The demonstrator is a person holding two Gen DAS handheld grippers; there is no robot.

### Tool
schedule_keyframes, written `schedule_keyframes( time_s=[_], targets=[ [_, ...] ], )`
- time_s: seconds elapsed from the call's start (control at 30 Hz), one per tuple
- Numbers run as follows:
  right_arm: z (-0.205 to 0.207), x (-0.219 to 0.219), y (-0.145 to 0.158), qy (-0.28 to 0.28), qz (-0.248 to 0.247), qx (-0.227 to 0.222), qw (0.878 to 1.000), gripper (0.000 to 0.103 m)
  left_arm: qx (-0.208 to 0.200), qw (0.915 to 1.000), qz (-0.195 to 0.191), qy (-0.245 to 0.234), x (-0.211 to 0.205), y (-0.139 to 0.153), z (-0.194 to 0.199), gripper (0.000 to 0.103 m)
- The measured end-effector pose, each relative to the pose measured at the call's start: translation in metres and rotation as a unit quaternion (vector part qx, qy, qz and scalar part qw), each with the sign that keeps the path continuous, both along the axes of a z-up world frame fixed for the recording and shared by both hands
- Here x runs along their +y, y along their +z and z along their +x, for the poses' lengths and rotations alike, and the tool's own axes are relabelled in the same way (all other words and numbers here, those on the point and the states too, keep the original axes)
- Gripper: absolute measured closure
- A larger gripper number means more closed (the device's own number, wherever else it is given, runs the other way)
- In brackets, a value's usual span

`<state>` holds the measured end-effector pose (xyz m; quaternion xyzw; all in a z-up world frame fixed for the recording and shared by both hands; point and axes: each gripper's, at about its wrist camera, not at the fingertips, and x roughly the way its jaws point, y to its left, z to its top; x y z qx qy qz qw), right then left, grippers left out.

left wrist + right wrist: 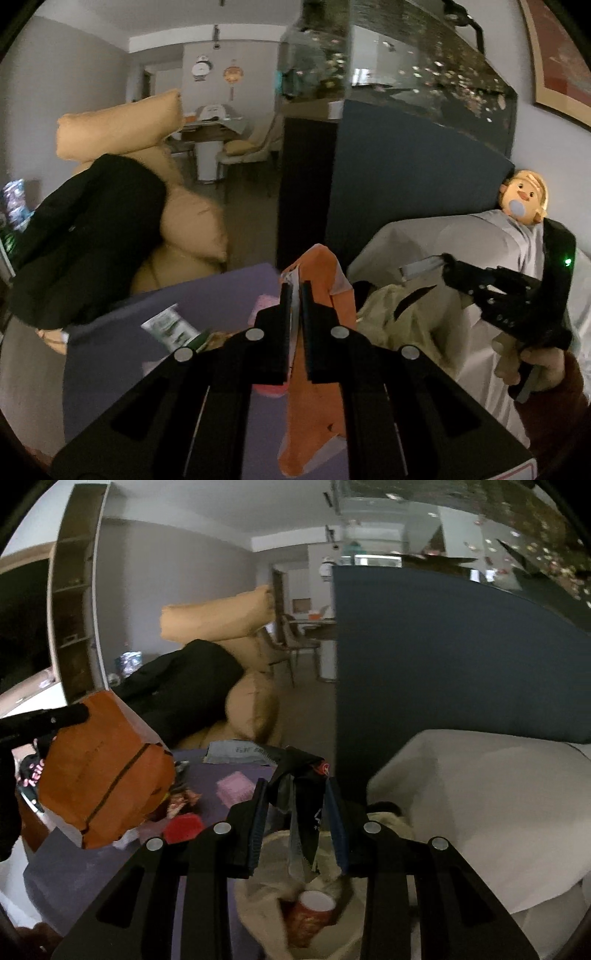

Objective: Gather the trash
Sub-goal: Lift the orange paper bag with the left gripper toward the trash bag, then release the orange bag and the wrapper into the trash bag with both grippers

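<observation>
My left gripper (295, 286) is shut on the top edge of an orange paper bag (314, 387), which hangs lifted above the purple tabletop (221, 295). In the right wrist view the same orange bag (103, 775) hangs at the left from the left gripper (79, 714). My right gripper (295, 782) is shut on a black and silver wrapper (308, 812). It hangs over an open beige bag (266, 897) with a red paper cup (314, 912) inside. A hand holds the right gripper (448, 267) at the right of the left wrist view.
Litter lies on the purple top: a green-white packet (168, 326), a pink pad (236, 788), a red lid (183, 827), a grey slip (236, 751). Tan cushions (122, 125) under a black garment (85, 240) stand behind. A dark blue cabinet (443, 657) and a grey-covered sofa (480, 805) lie to the right.
</observation>
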<state>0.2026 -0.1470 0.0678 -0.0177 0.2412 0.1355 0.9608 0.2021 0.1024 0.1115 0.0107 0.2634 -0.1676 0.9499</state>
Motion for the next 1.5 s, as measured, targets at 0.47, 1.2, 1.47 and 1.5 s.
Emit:
schedule_keyframes(
  time_s=[0.47, 1.2, 1.47, 1.5],
  targets=[
    [-0.012, -0.1, 0.006, -0.105, -0.042, -0.019, 0.993, 0.073, 0.076, 0.9864, -0.069, -0.129, -0.128, -0.04, 0.099, 0.098],
    [0.006, -0.114, -0.029, -0.105, 0.008, -0.011, 0.994, 0.073, 0.255, 0.9556, 0.028, -0.146, -0.202, -0.21, 0.118, 0.098],
    [0.01, -0.086, -0.036, -0.075, 0.014, 0.002, 0.997, 0.073, 0.212, 0.9719, -0.002, -0.102, -0.165, -0.181, 0.109, 0.067],
    [0.012, -0.081, -0.036, -0.067, 0.022, 0.003, 0.998, 0.073, 0.205, 0.9743, -0.01, -0.094, -0.156, -0.174, 0.108, 0.065]
  ],
)
